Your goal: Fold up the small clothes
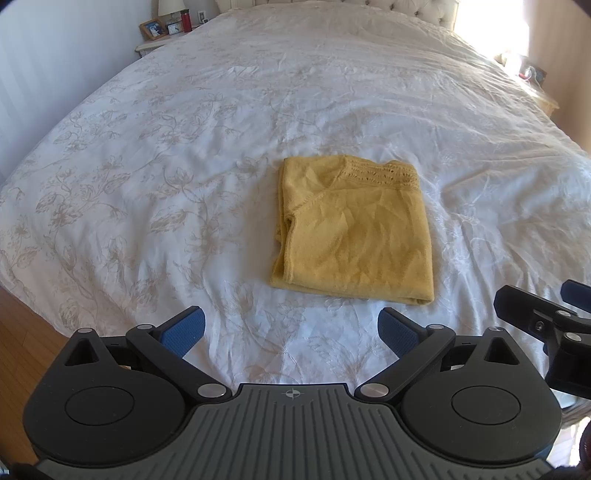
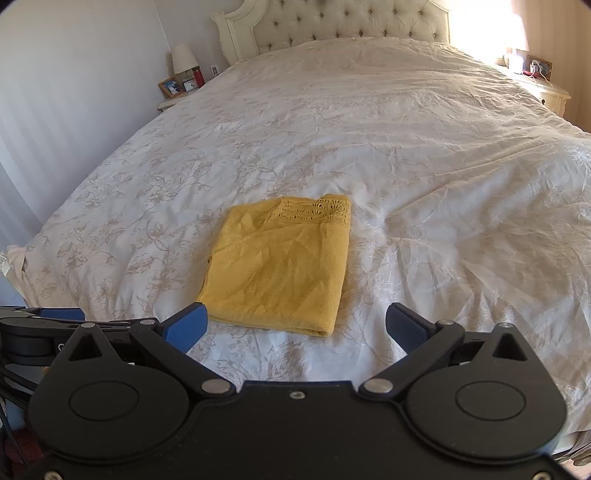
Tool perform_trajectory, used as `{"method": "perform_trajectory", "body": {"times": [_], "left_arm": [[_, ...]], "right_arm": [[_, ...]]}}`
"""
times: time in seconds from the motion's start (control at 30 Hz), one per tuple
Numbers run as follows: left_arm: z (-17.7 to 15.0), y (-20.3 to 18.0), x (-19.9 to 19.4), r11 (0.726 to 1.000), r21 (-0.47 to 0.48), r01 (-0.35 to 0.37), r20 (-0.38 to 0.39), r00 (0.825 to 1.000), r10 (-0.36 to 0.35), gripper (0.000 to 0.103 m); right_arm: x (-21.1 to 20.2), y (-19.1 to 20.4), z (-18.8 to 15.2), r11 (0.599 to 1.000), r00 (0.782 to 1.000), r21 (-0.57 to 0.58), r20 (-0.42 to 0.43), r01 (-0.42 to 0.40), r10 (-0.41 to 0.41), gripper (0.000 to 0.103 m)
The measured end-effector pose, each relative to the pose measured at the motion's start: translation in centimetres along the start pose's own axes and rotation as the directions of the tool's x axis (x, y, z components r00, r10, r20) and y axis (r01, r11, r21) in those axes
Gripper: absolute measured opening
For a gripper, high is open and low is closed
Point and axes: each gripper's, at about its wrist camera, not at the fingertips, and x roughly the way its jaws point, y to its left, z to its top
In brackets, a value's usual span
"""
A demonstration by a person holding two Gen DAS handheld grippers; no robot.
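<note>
Bedspread (image 1: 229,122) of white cloth with a pale flower pattern fills the left wrist view, and the yellow knitted garment (image 1: 354,236) lies on it, folded into a neat rectangle, near the foot of the bed and a little right of the middle. The band of open lace knit is at its far edge. The left gripper (image 1: 291,334) hangs over the near edge of the bed with its jaws spread wide and nothing between them; the blue pads (image 1: 184,330) are apart from the garment. At the right edge a part of the right gripper (image 1: 546,325) shows beside it. Far back on the left stands a nightstand (image 1: 151,46) with a photo frame (image 1: 153,28), a small clock and a red bottle (image 1: 184,20); wooden floor (image 1: 22,325) shows at the lower left. In the right wrist view the same garment (image 2: 280,266) lies just ahead of the right gripper (image 2: 295,326), whose jaws are also spread and hold nothing. The tufted headboard (image 2: 347,22) closes the far end of the bed, a lamp (image 2: 183,59) stands on the left nightstand, and a second nightstand (image 2: 546,92) stands at the far right in strong light.
</note>
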Motion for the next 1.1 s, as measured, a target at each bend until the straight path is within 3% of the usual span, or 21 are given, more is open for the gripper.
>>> {"method": "perform_trajectory", "body": {"times": [1.1], "left_arm": [[0.26,0.80,0.88,1.000,0.002,0.013,-0.010,1.000,-0.013,0.101]], "right_arm": [[0.55,0.57,0.10,1.000,1.000,0.004,-0.006,-0.004,0.004,0.102]]}}
